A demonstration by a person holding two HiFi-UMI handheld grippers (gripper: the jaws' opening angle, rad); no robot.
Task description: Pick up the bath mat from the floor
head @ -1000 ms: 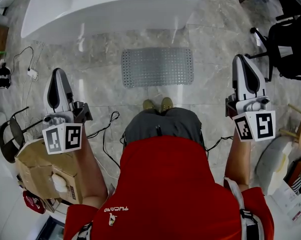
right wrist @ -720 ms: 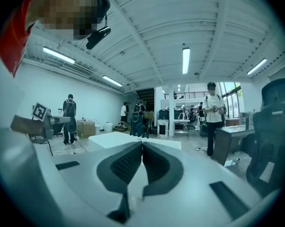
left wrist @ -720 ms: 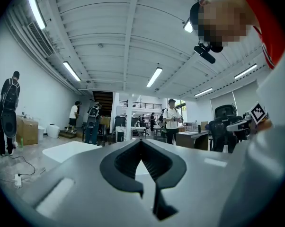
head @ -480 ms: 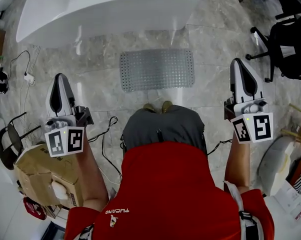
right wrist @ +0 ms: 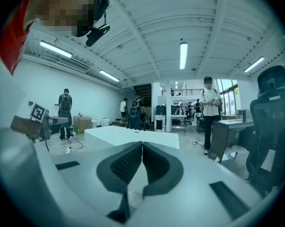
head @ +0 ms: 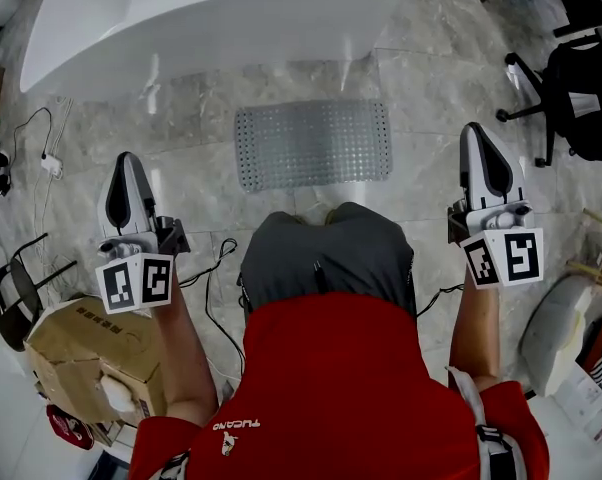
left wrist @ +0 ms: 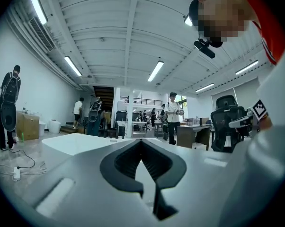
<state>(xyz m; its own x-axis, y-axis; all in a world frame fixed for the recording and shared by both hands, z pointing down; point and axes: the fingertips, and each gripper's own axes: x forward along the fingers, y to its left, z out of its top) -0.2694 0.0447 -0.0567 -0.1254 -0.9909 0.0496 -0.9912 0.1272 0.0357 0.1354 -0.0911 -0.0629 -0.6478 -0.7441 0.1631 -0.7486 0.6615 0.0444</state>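
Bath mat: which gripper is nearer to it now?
Right, by a little. The right gripper hangs just right of the bath mat; the left gripper sits farther off its left edge. Both are shut and empty.

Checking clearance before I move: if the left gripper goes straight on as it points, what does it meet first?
Probably the white bathtub, straight ahead of the shut left gripper; the bath mat lies off to its right. Depth is unclear.

bath mat [head: 313, 144] on floor [head: 431, 78], ahead of and between left gripper [head: 124, 160] fingers and right gripper [head: 479, 131] fingers; bathtub [head: 211, 18] beyond mat.
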